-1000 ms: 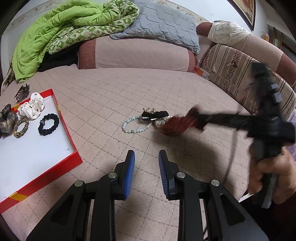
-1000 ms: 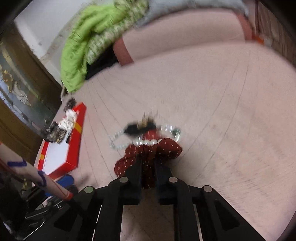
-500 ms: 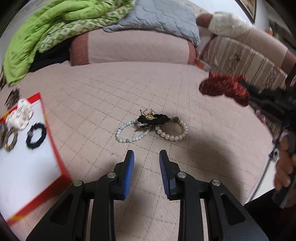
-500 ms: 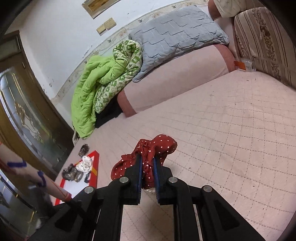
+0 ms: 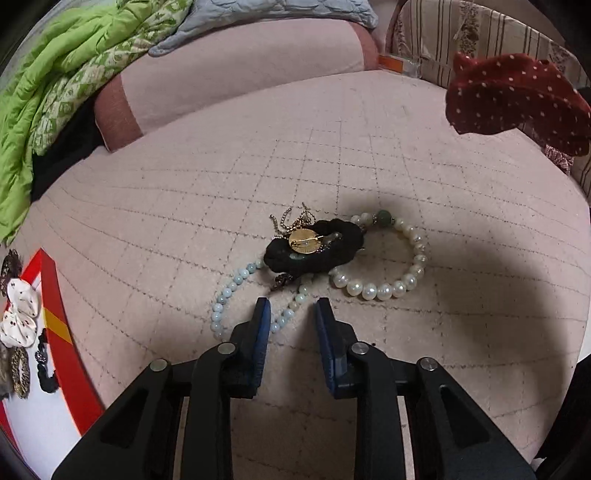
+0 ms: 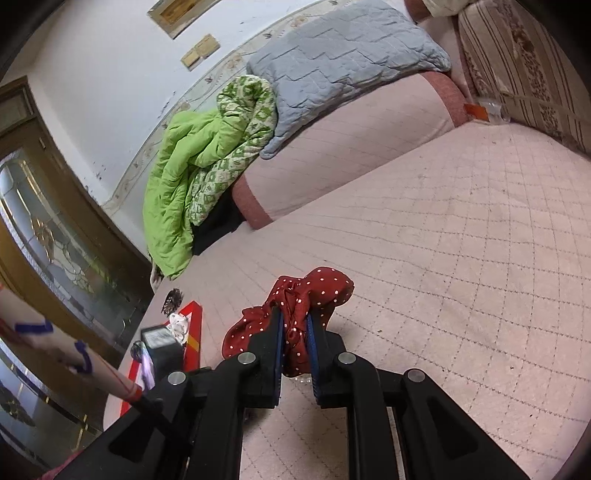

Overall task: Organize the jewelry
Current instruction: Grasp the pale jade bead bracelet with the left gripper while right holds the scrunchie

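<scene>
A small heap of jewelry lies on the pink quilted bed: a pale blue bead bracelet (image 5: 229, 291), a black scrunchie (image 5: 332, 254) with a gold brooch (image 5: 306, 241) on it, and a white pearl bracelet (image 5: 384, 290). My left gripper (image 5: 291, 306) points down at the heap. Its jaws are closing, with a stretch of the blue bead bracelet between the blue pads, which stand apart from it. My right gripper (image 6: 294, 314) is shut on a red polka-dot scrunchie (image 6: 321, 291) and holds it above the bed. In the left wrist view the same scrunchie (image 5: 509, 99) hangs at the upper right.
A red-rimmed white tray (image 5: 55, 306) at the left edge of the bed holds several scrunchies and hair pieces, and its rim (image 6: 194, 325) also shows in the right wrist view. A pink bolster (image 5: 240, 77), a green quilt (image 5: 55, 74) and a grey pillow (image 6: 343, 62) lie at the back, and a striped cushion (image 5: 461, 29) at the right.
My left gripper has come forward and down onto the jewelry heap, so the blue beads now lie between its tips. My right gripper has lifted the red scrunchie off the bed.
</scene>
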A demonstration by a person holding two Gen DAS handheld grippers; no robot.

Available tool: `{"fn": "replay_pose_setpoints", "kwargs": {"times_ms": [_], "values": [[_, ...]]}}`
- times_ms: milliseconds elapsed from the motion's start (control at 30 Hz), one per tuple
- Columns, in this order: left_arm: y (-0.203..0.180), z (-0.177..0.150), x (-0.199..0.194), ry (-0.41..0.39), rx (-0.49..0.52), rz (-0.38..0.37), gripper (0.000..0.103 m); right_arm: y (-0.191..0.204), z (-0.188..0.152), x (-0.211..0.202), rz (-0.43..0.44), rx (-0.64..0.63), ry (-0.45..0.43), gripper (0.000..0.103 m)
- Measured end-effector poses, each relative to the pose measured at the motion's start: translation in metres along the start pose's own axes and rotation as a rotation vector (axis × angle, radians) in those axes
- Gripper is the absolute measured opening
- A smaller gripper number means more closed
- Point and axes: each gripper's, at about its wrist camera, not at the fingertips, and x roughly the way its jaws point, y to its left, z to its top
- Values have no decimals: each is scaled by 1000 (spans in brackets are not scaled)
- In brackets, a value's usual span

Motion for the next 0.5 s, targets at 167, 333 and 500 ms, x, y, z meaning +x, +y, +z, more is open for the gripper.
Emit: {"fn": "replay_pose_setpoints", "kwargs": {"times_ms": [167, 333, 500], "values": [[-8, -21, -23, 14, -110, -133, 5, -3, 2, 1, 5, 29, 2, 15], [-17, -61, -60, -4, -234, -398, 5, 2, 2, -1, 15, 28, -9, 15], [-2, -72, -77, -63, -257, -354, 5, 4, -1, 2, 17, 27, 5, 16]]}}
